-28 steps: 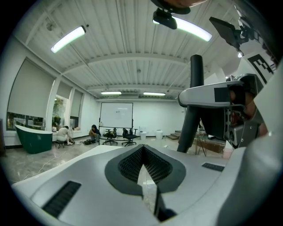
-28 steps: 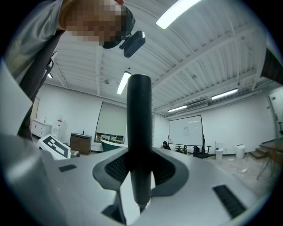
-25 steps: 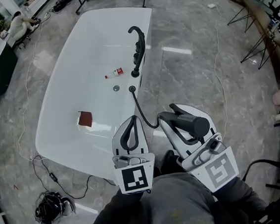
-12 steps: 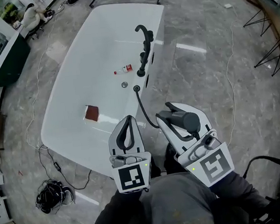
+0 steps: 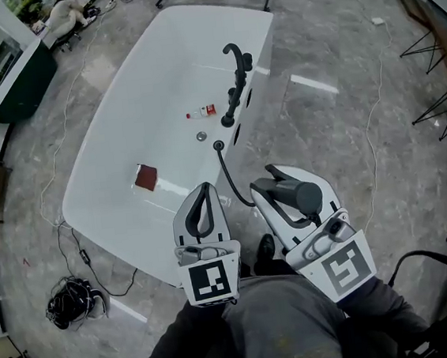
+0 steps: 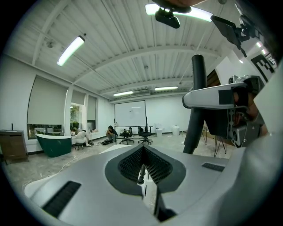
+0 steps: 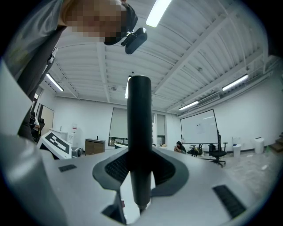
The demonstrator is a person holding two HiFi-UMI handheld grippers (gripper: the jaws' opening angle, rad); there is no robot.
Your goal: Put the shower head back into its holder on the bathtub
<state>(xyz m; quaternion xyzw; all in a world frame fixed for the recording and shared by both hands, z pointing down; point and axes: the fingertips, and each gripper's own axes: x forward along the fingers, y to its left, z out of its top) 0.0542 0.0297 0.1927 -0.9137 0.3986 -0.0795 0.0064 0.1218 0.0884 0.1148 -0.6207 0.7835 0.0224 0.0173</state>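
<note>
Shower head point(image 5: 298, 196) | clamped in right tongs point(image 5: 275, 183), near, right of tub point(image 5: 102, 159), hose point(image 5: 227, 174) attached | left tongs point(image 5: 206, 190) closed, empty | not yet docked at far tap set point(image 5: 232, 86); carry and seating remain

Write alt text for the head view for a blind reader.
From above, the right gripper holds a black shower head, its hose running to the white bathtub ahead. The left gripper is shut and empty.

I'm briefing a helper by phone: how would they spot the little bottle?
Find the white bathtub. On its floor, beside the black faucet, lies the bottle on its side, pale with a red band, unlike the round drain and the brown square.
</note>
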